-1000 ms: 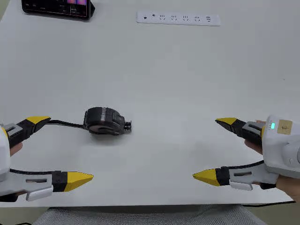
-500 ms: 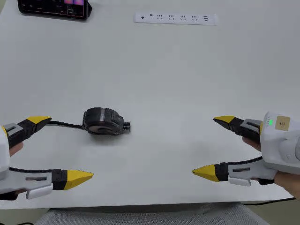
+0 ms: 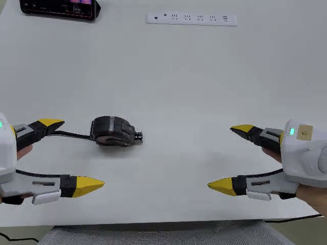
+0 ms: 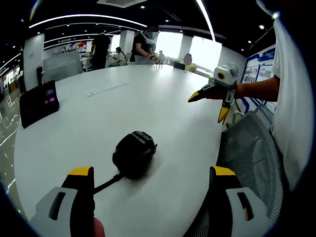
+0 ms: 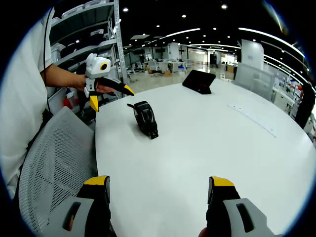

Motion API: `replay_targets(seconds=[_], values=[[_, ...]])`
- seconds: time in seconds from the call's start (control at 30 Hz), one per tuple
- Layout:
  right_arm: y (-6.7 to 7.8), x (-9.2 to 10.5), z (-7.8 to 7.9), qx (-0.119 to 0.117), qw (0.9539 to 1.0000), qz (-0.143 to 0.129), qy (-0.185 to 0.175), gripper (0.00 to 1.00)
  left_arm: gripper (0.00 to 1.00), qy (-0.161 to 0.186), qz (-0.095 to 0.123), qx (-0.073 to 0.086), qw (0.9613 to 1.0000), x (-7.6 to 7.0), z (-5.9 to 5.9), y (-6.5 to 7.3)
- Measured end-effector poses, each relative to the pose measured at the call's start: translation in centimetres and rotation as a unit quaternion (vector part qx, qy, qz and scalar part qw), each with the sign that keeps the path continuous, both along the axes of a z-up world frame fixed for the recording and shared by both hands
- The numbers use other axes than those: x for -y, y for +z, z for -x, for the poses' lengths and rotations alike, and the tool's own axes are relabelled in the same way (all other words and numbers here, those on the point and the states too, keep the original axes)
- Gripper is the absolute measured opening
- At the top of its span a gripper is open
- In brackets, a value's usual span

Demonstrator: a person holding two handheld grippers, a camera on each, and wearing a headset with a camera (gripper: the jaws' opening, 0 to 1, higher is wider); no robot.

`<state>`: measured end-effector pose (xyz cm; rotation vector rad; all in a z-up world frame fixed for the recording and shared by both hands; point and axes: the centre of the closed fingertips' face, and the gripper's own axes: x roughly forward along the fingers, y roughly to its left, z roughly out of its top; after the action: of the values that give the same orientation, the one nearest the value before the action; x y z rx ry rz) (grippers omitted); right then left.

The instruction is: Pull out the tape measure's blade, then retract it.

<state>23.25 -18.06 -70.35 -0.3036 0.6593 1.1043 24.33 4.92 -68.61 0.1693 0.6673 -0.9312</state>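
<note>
A black tape measure lies on the white table, its blade hook pointing right and a black strap trailing left. The tape measure sits just ahead of my left gripper, whose jaws stand wide apart. In the head view the left gripper is open at the table's front left, a short way left of the case. My right gripper is open at the front right, well apart from the tape measure. Nothing is held.
A white power strip lies at the far side of the table, and a black tablet stands at the far left corner. A grey mesh chair shows below the front edge. People stand in the distance.
My left gripper has shifted a little to the right, closer to the tape measure. The right gripper has edged slightly left. The tape measure has not moved.
</note>
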Motion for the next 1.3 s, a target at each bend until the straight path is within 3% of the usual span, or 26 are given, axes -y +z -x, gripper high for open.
replay_targets(seconds=[0.4,0.63,1.0,1.3], values=[[-0.2,-1.0,-0.9,0.003,0.9998,0.002,0.022,0.79,0.9,-0.04,-0.025,0.0,0.9989,0.0,-1.8,-0.8],[-0.2,-1.6,-1.1,0.007,0.9992,0.009,0.038,0.78,0.87,-0.063,-0.045,0.002,0.997,0.2,-2.2,-0.9],[-0.6,-2.5,-1.9,0.009,0.9978,0.018,0.064,0.76,0.79,-0.092,-0.083,0.001,0.9923,-0.1,-2.8,-1.8],[-1.1,-3.3,-2.5,0.011,0.9963,0.024,0.082,0.73,0.75,-0.114,-0.107,-0.011,0.9877,0.1,-3.2,-2.8]])
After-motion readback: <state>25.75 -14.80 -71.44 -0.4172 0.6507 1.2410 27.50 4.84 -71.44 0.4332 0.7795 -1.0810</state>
